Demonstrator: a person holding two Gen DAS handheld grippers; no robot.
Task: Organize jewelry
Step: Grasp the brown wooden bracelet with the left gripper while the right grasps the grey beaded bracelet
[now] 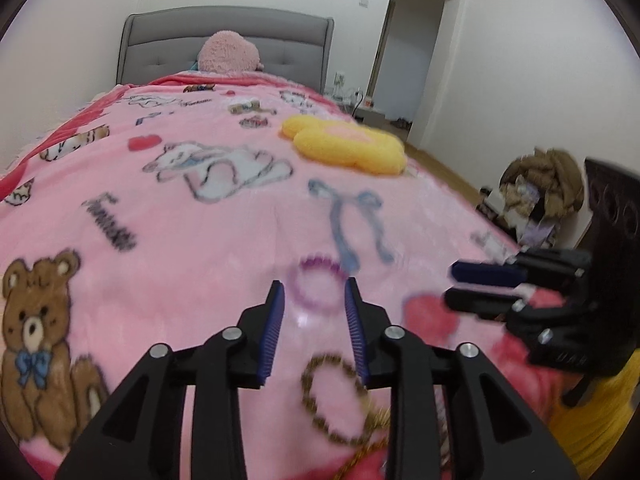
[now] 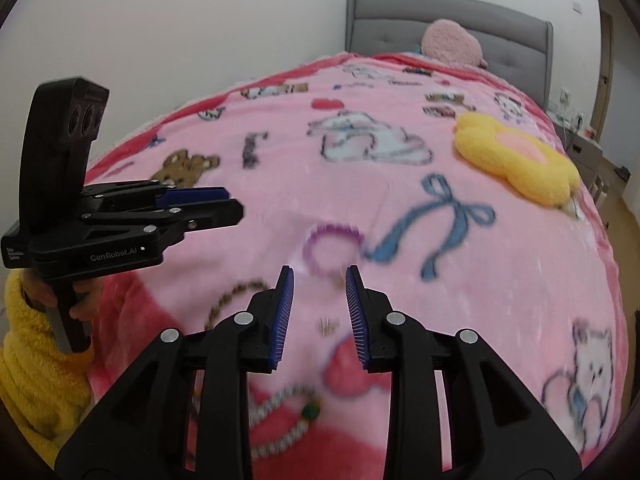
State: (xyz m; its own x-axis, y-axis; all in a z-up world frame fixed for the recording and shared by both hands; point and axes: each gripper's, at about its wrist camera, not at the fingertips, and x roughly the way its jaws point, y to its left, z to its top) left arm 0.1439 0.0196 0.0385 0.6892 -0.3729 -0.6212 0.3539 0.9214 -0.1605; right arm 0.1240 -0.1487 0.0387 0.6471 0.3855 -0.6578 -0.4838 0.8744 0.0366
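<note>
So we've got the purple bracelet [image 1: 317,283] lying flat on the blanket [image 1: 200,220], dead ahead of our left gripper [image 1: 315,330], jaws apart and empty. Our right gripper [image 2: 320,314], also spread and empty, sees it ahead, slightly left. Left looks nearer.

L tool [image 1: 315,308] and R tool [image 2: 320,296] both hover w/ jaws parted, holding nothing.

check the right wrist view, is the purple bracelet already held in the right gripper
No, the purple bracelet lies flat on the pink blanket ahead of the right gripper, whose jaws are open and empty.
</note>
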